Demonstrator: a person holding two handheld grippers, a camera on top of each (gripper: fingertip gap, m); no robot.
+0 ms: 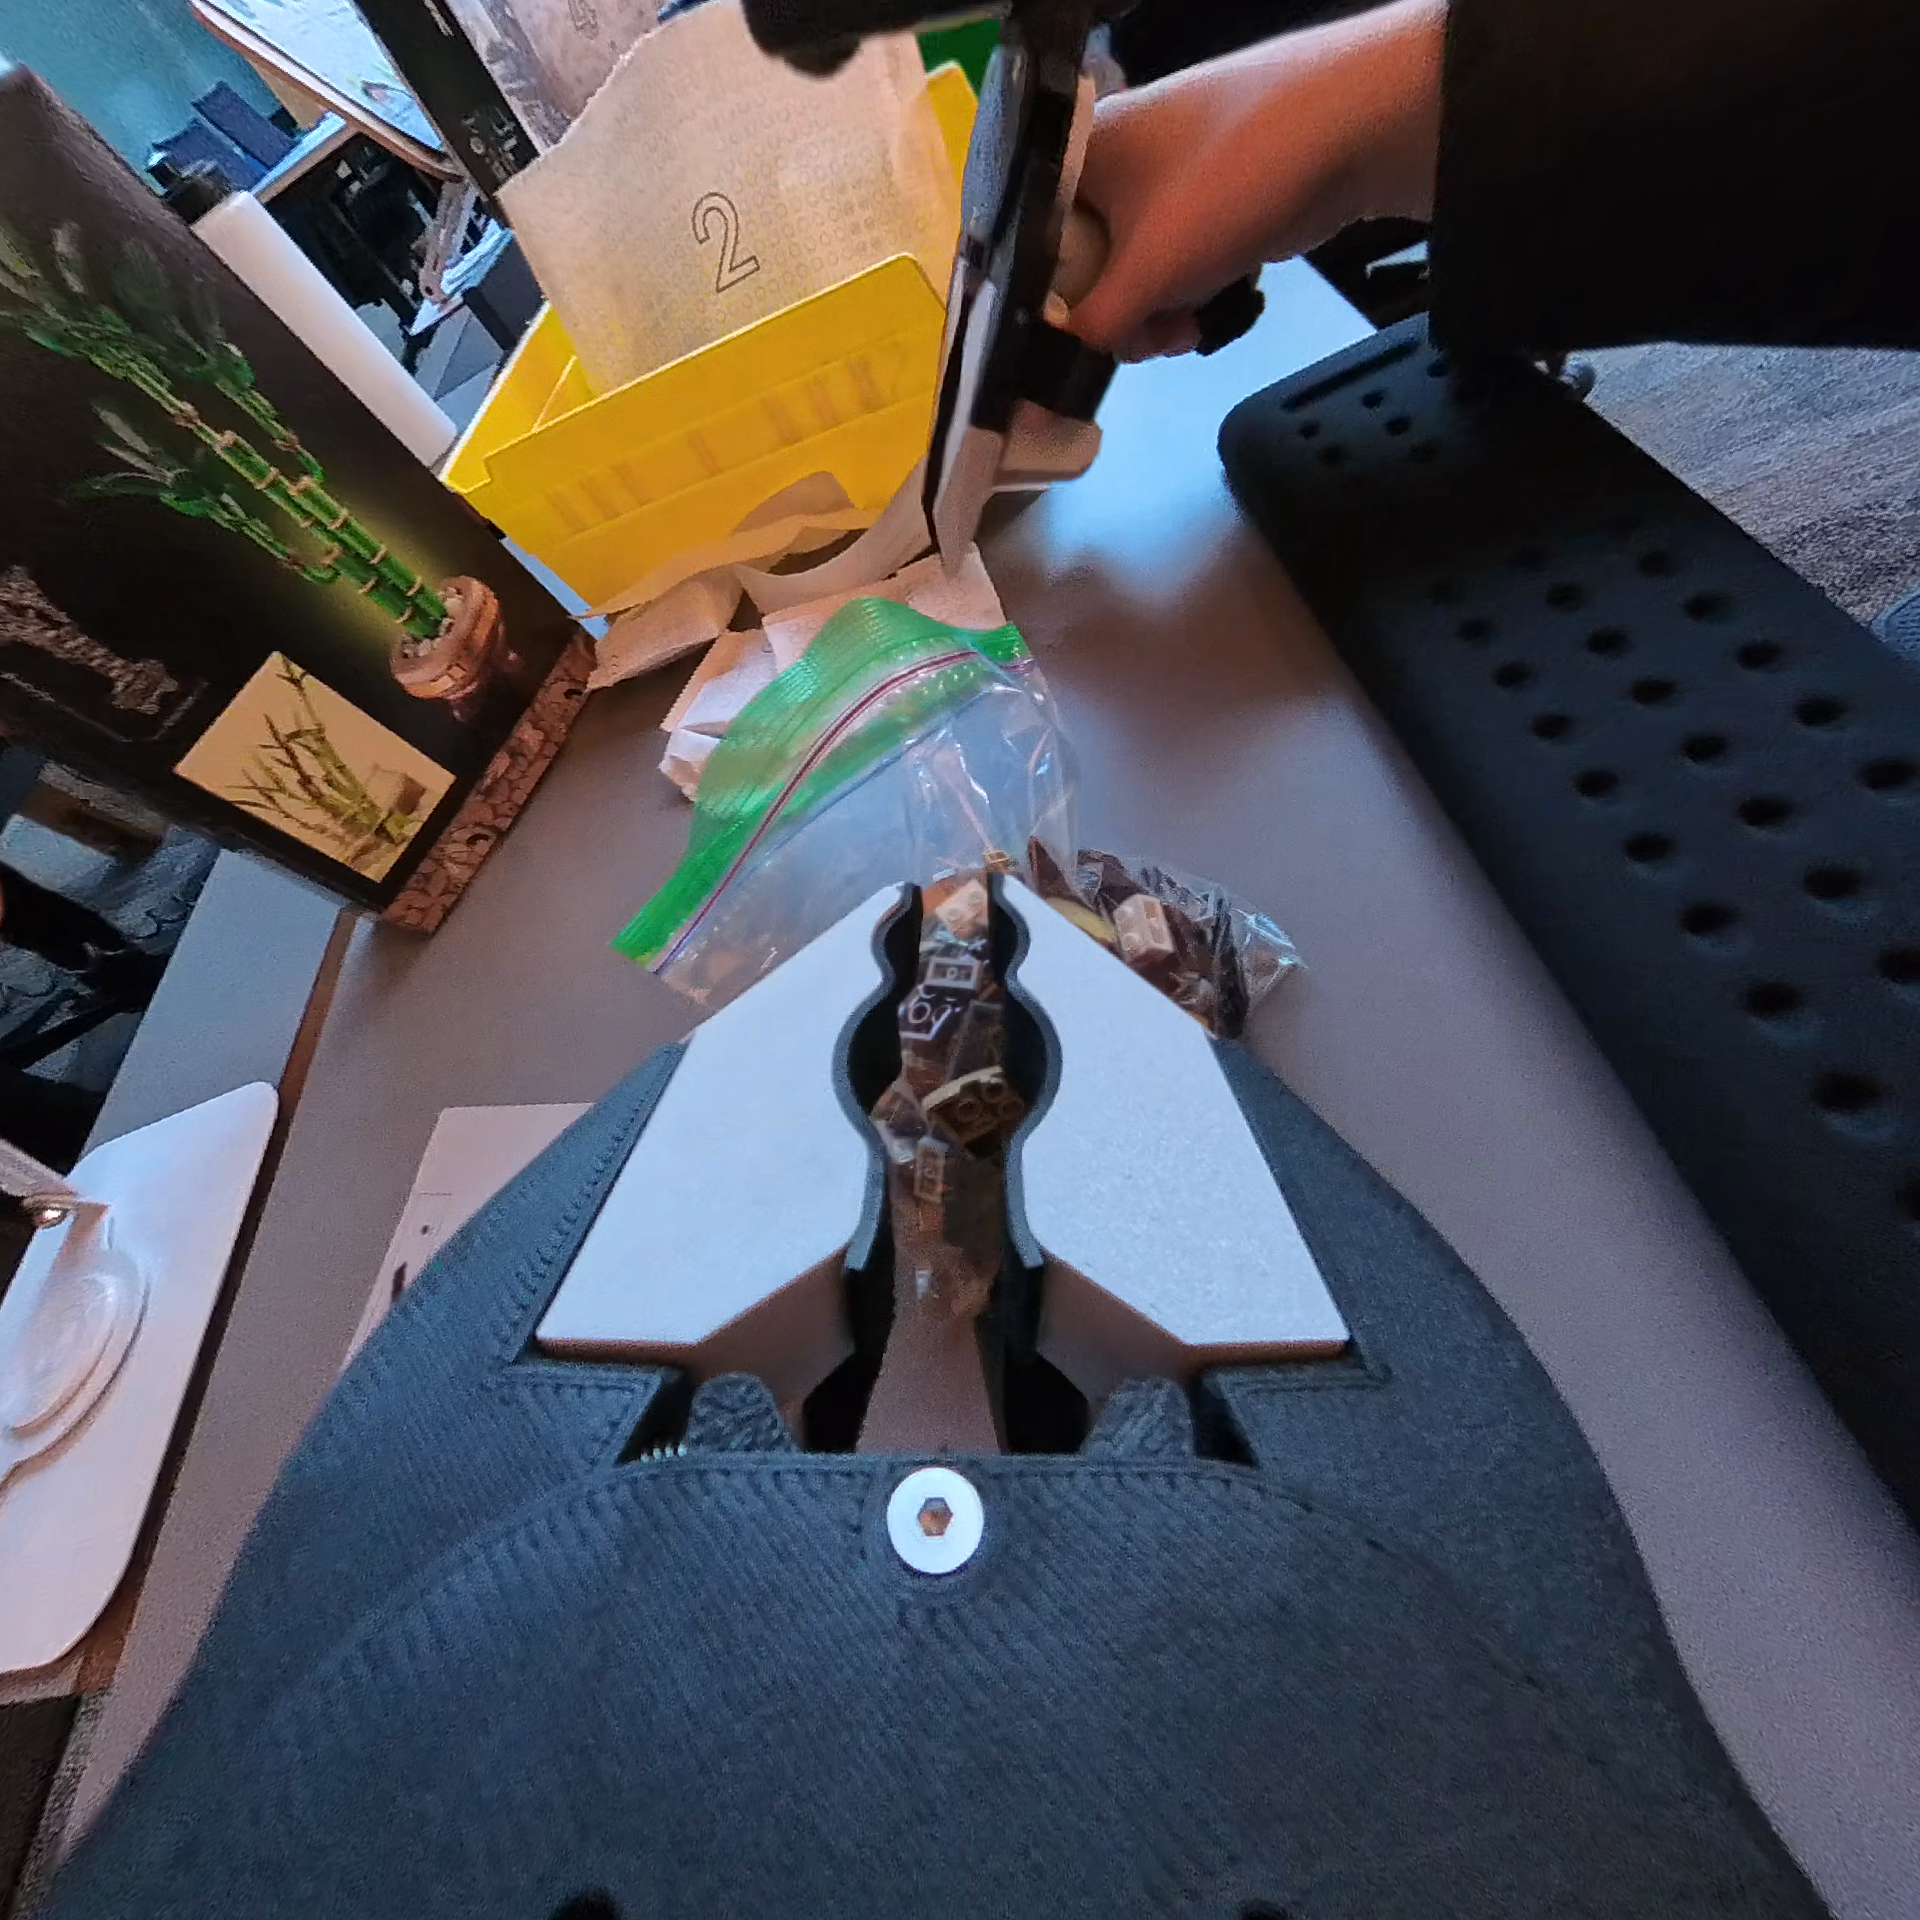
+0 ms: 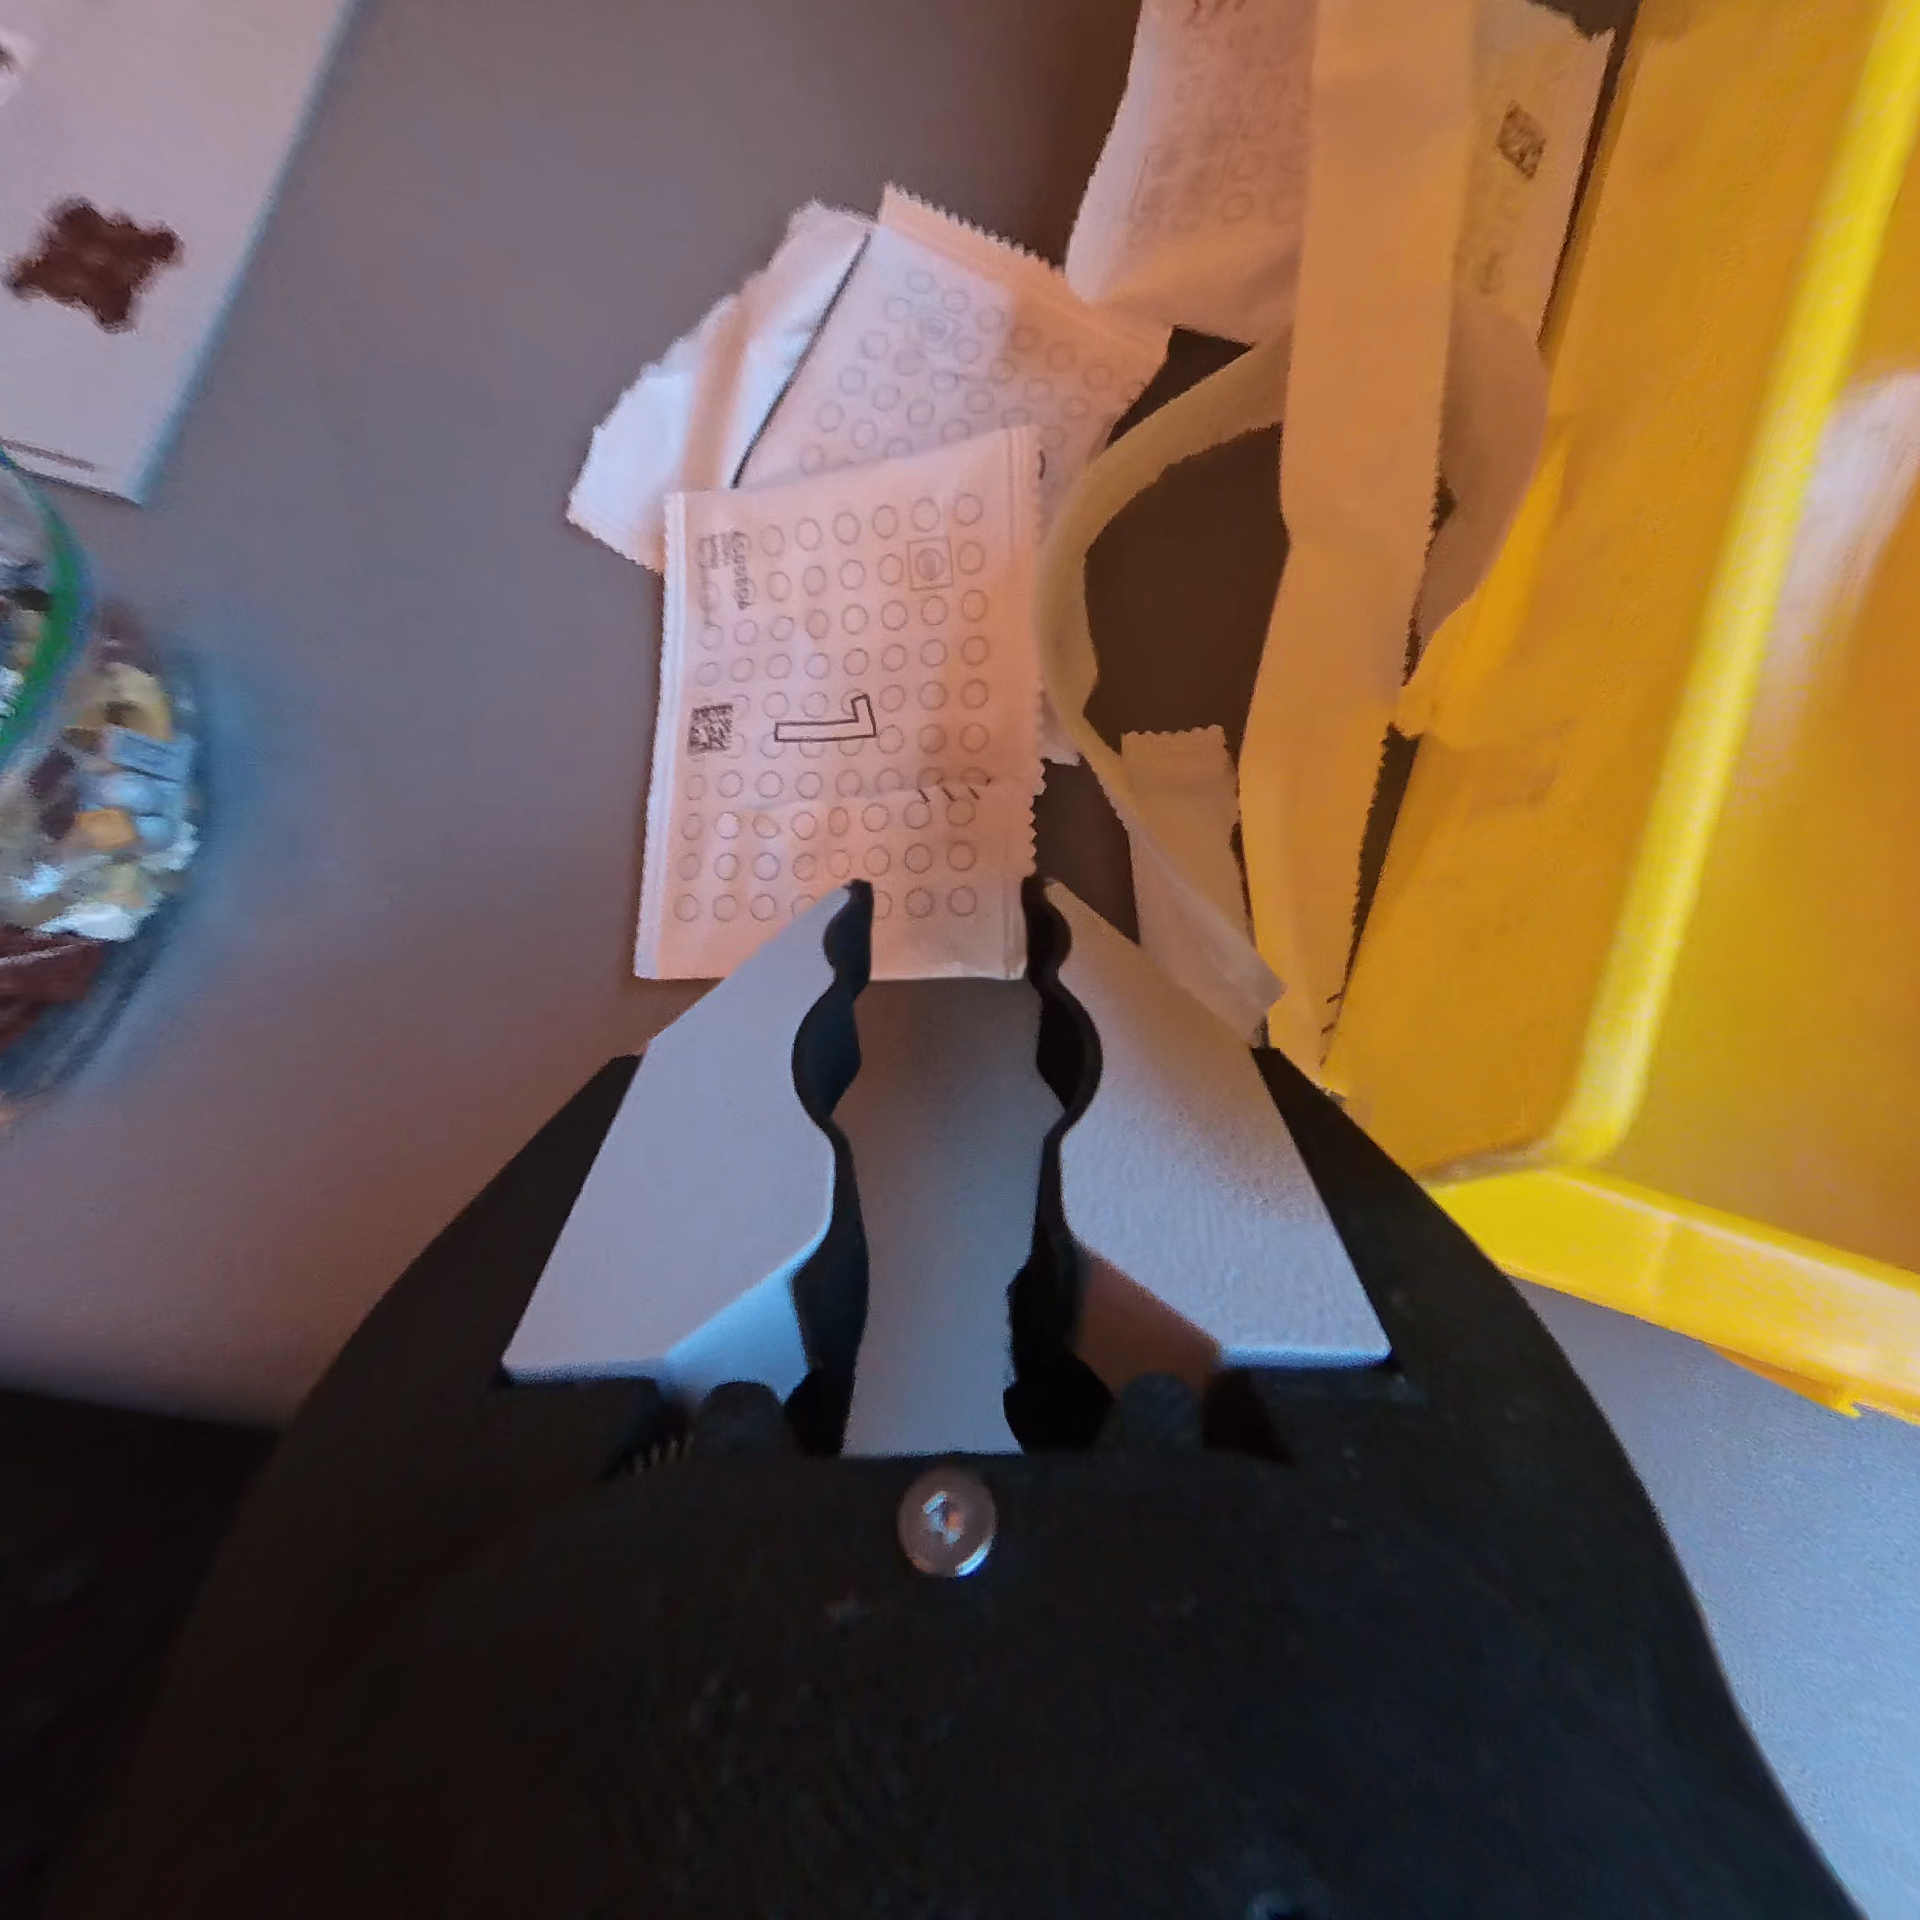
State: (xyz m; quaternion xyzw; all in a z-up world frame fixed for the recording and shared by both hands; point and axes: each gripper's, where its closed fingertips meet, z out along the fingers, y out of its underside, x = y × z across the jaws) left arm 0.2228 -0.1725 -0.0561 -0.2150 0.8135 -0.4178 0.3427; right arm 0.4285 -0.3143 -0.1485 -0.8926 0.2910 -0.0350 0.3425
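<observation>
My left gripper (image 1: 956, 894) is shut on a clear zip bag (image 1: 914, 748) with a green seal strip. The bag holds several brown and tan bricks (image 1: 1153, 935) and lies on the grey table (image 1: 1247, 1039). Bag and bricks fill the narrow gap between my fingers. My right gripper (image 2: 945, 894) is open and empty. It hovers over the near edge of a white paper packet (image 2: 831, 707) printed with circles, which lies flat on the table. The right gripper also shows in the left wrist view (image 1: 961, 540), held by a hand above the paper packets. The zip bag shows at the left edge of the right wrist view (image 2: 83, 748).
A yellow bin (image 2: 1714, 727) with torn paper bags stands right of the packets; it also shows in the left wrist view (image 1: 727, 468). A dark box with a bamboo picture (image 1: 239, 582) stands at the left. A black perforated chair back (image 1: 1610, 675) runs along the right. A white sheet (image 1: 468, 1195) lies near left. The left gripper's tips are roughly 25 cm from the right gripper's.
</observation>
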